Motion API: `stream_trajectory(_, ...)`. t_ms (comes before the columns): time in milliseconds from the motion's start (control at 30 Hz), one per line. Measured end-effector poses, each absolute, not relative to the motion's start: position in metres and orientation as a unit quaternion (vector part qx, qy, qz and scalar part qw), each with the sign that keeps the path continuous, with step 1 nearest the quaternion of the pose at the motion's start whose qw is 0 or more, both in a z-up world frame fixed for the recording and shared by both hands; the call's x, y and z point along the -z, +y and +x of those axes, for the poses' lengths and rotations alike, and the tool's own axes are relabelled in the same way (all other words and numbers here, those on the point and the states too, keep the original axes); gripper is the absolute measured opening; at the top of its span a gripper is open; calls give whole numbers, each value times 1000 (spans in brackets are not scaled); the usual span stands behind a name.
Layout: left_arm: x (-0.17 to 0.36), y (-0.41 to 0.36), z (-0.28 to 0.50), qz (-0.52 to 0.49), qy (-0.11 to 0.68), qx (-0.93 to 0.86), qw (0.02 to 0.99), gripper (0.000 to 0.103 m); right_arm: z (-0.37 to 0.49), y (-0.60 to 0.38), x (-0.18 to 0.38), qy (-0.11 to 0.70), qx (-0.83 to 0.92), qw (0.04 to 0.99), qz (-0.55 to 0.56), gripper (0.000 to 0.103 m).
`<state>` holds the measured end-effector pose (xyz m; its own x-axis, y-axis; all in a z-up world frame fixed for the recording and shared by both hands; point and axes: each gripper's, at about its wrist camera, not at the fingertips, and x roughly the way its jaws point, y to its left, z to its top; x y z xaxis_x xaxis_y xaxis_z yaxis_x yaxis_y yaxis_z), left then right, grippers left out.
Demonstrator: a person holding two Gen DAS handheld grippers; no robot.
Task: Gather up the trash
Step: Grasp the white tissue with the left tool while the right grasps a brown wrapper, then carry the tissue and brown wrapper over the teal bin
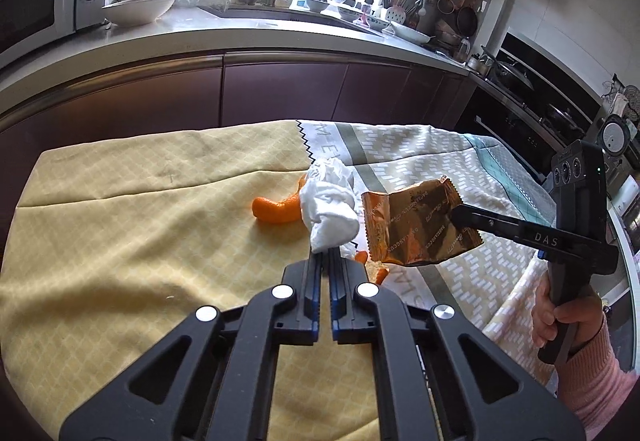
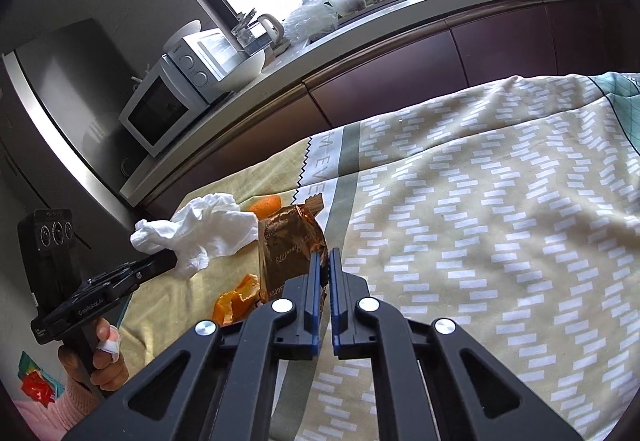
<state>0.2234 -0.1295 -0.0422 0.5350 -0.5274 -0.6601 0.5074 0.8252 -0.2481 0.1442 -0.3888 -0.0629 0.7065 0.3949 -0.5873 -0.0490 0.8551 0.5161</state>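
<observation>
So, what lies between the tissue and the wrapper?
Nothing: in the left wrist view a narrow gap of cloth separates tissue and wrapper; peel lies behind the tissue.

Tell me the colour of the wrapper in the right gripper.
Shiny copper-brown foil wrapper with pale lettering, clearest in the left wrist view.

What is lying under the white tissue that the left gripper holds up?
Under the white tissue, orange peel lies on the yellow cloth. The tissue covers part of the peel, so anything more beneath it is hidden.
</observation>
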Motion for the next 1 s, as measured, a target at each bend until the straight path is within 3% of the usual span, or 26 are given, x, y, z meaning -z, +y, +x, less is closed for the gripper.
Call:
stream_trajectory(533,28,-41,166,-47,364,269,891,4,105,-388,29,306,-142,900,277,3)
stream_trajectory(1000,27,8,126,-58,365,248,895,4,100,-324,28,318,-215,881,276,3)
